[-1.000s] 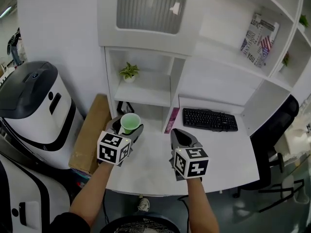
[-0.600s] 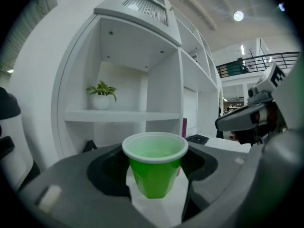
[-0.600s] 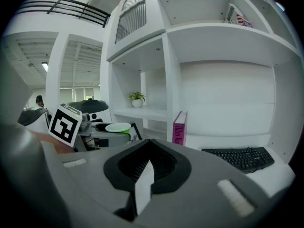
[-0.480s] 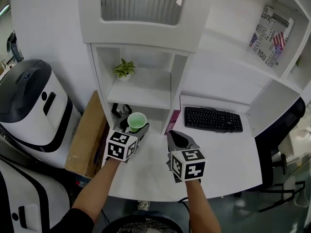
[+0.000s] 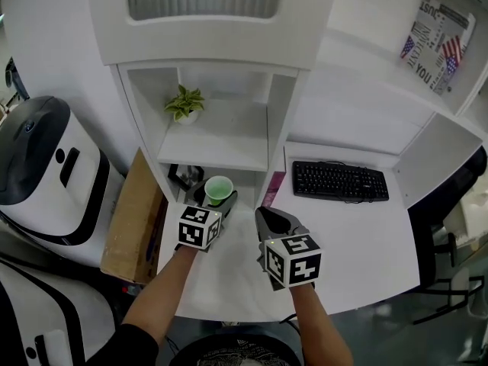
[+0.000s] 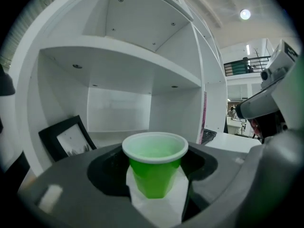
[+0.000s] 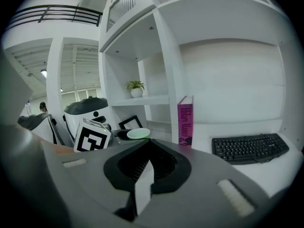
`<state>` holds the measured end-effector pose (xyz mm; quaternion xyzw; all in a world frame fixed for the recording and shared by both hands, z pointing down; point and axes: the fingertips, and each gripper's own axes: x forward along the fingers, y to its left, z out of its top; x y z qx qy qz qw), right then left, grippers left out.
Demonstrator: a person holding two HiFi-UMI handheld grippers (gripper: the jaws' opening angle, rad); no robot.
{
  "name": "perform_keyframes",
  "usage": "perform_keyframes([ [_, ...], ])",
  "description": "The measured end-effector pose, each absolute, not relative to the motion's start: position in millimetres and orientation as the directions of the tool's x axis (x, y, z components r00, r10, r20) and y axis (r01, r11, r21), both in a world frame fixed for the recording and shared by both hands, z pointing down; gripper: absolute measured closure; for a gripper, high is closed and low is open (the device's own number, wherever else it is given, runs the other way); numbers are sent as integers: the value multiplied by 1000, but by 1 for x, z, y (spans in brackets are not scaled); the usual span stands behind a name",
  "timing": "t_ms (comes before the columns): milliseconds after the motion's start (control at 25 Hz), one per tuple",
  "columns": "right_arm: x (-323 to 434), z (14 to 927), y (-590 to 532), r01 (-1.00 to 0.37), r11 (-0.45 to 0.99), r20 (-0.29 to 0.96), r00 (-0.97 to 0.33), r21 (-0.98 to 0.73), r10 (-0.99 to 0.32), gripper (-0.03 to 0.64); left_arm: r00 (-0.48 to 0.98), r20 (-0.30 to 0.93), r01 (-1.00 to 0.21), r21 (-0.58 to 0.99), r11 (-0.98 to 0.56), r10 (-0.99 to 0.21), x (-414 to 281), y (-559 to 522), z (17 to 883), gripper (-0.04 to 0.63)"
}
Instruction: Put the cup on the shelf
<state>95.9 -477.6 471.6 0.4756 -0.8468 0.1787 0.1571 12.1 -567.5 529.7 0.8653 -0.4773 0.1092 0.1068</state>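
A green plastic cup (image 5: 218, 191) with a white rim stands upright between the jaws of my left gripper (image 5: 216, 198), which is shut on it. In the left gripper view the cup (image 6: 155, 167) is centred in front of the white shelf unit's lower compartment (image 6: 118, 122). The shelf board (image 5: 217, 139) above that compartment carries a small potted plant (image 5: 184, 103). My right gripper (image 5: 268, 218) hovers over the desk to the right of the left one, shut with nothing in it; its own view shows the jaws (image 7: 145, 167) closed together and the cup (image 7: 138, 133) off to the left.
A black picture frame (image 5: 183, 177) leans in the lower compartment, seen also in the left gripper view (image 6: 67, 137). A magenta book (image 5: 271, 187) stands at the compartment's right wall. A black keyboard (image 5: 340, 181) lies on the white desk (image 5: 358, 242). A cardboard box (image 5: 132, 218) and a white-and-black machine (image 5: 49, 170) stand at left.
Both grippers have moved forward toward the shelf unit, the left one carrying the cup closer to the lower compartment. The view has shifted so the shelves look nearer.
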Motion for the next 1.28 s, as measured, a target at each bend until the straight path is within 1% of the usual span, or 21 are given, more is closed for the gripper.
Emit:
perform_keyframes([
  [160,95,483,-481,-857,470,446,-513,-214,-733,595,504,306,-859,79,-506,-808,13,-578,550,279],
  [440,101,499,-488,-857,461,470,-514,-232,-718,595,485,307,-872,95,-480,-819,14,-597,572,279],
  [680,96,509,-495,-846,470,481,-530,-251,-698,595,463,324,-878,40,-476,-825,16,-606,585,279],
  [960,89,513,-500,-836,483,486,-546,-261,-683,595,476,327,-867,16,-498,-817,18,-609,588,279],
  [1280,83,513,-502,-830,490,479,-555,-267,-680,595,488,354,-860,34,-510,-798,20,-606,592,276],
])
